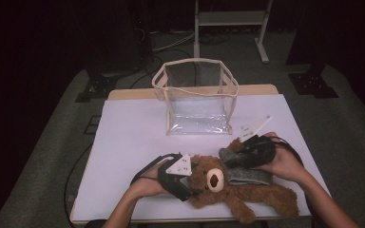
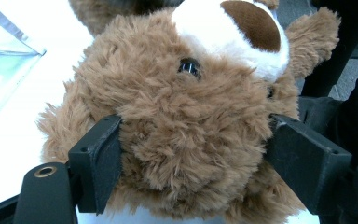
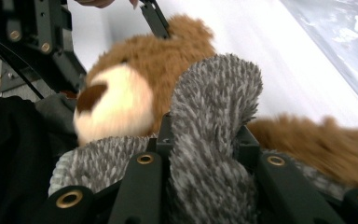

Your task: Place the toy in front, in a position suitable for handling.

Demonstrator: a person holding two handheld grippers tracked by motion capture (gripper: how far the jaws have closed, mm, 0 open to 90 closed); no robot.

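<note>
With the left gripper (image 1: 183, 178) clamped on the teddy bear's (image 1: 228, 183) head near the counter's (image 1: 133, 137) front edge and the right gripper (image 1: 247, 148) pinching the grey fuzzy cloth (image 3: 214, 140) across its body, I judge a hard pull could slip the fleece free or drag the bear off the edge.

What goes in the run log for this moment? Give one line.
left tongs: shut on teddy bear head | right tongs: shut on grey fuzzy cloth | clear bag: upright behind

High view looks down; both gripper views face the teddy bear (image 1: 218, 183) closely.
</note>
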